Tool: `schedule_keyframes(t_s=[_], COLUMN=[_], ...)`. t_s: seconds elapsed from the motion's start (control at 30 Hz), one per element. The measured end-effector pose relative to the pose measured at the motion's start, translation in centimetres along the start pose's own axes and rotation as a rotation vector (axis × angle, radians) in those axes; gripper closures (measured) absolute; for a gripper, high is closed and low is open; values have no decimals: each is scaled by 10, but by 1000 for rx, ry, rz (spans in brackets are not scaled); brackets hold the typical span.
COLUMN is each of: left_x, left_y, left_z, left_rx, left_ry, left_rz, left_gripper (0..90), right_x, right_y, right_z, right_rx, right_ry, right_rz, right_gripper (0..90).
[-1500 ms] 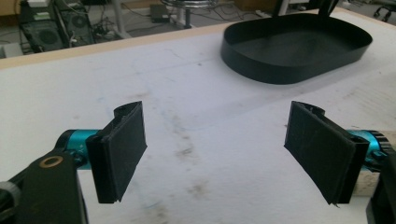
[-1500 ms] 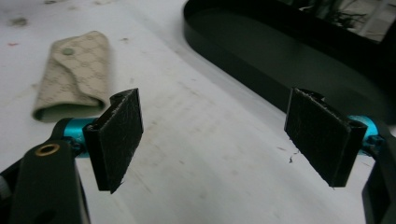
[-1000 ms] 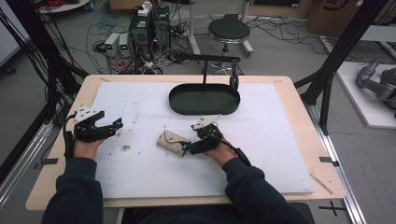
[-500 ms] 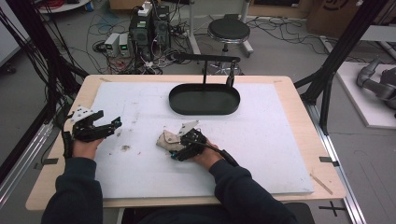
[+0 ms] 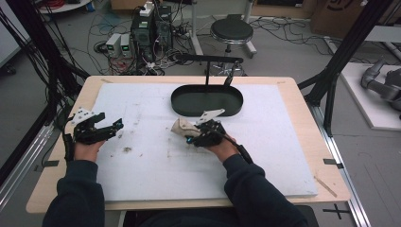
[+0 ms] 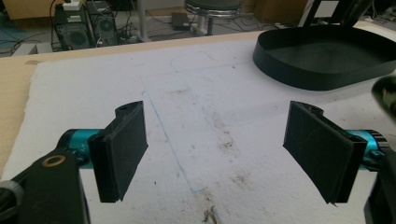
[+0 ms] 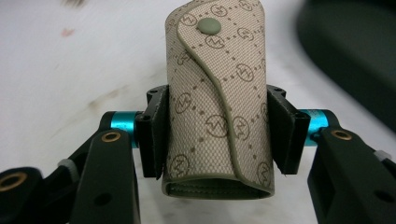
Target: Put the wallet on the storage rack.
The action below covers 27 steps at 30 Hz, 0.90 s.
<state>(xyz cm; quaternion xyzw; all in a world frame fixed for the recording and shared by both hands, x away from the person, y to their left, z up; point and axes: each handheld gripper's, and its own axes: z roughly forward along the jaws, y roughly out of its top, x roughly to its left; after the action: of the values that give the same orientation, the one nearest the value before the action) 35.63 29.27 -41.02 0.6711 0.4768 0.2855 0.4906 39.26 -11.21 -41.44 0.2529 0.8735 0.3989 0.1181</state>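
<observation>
Right gripper view looks straight down the two black jaws, and they have just been closing; their pads now press on both sides of a beige pouch [image 7: 217,100], a patterned case with a grey-green trim, a curved flap and a round snap button near its far end; the pouch stands lengthwise between the jaws, its open lower hem nearest the camera, and it reaches well beyond the jaw tips; behind it lies the white mat, blurred, with the dark tray at the far right.

From the high view the right gripper [image 5: 195,137] sits near the middle of the white mat [image 5: 283,156], clamped on the pouch [image 5: 182,127], which points left and slightly away from the person; the pouch is just on the near side of the black oval tray [image 5: 206,100], close to its rim but apart from it; the tray lies at the far middle of the mat.

At the left edge of the mat the left gripper [image 5: 112,126] is held by the person's left hand; in the left gripper view its jaws stand wide apart with nothing between them, stained mat below, and the tray [image 6: 327,56] at the far right.
</observation>
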Motion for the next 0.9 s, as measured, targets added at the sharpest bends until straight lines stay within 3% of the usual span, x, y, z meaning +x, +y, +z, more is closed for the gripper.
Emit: schedule_keyframes(t_s=[0.17, 0.23, 0.27, 0.4, 0.57, 0.67, 0.77, 0.9], left_x=[-2, -3, -3, -5, -8, -8, -8, -8], left_y=[0, 0, 0, 0, 0, 0, 0, 0], left_z=[2, 2, 2, 3, 4, 4, 4, 5], left_rx=[3, 3, 3, -3, -8, -8, -8, -6], left_ry=[-6, -8, -11, -20, -29, -32, -36, -40], left_rz=[8, 6, 5, 9, 13, 15, 17, 20], left_gripper=[212, 212, 212, 211, 212, 212, 212, 212], right_x=[-32, -48, -54, -89, -118, -128, -133, -137], right_y=[10, 16, 18, 27, 34, 33, 27, 20], right_z=[-18, -21, -21, -14, 4, 16, 31, 39], right_rx=[-36, -28, -21, -5, 37, 54, 104, 116], right_ry=[-94, -160, -169, -247, -321, -340, -373, -350], right_rz=[39, 33, 49, 62, 92, 117, 110, 163], right_gripper=[474, 474, 474, 472, 467, 455, 426, 341])
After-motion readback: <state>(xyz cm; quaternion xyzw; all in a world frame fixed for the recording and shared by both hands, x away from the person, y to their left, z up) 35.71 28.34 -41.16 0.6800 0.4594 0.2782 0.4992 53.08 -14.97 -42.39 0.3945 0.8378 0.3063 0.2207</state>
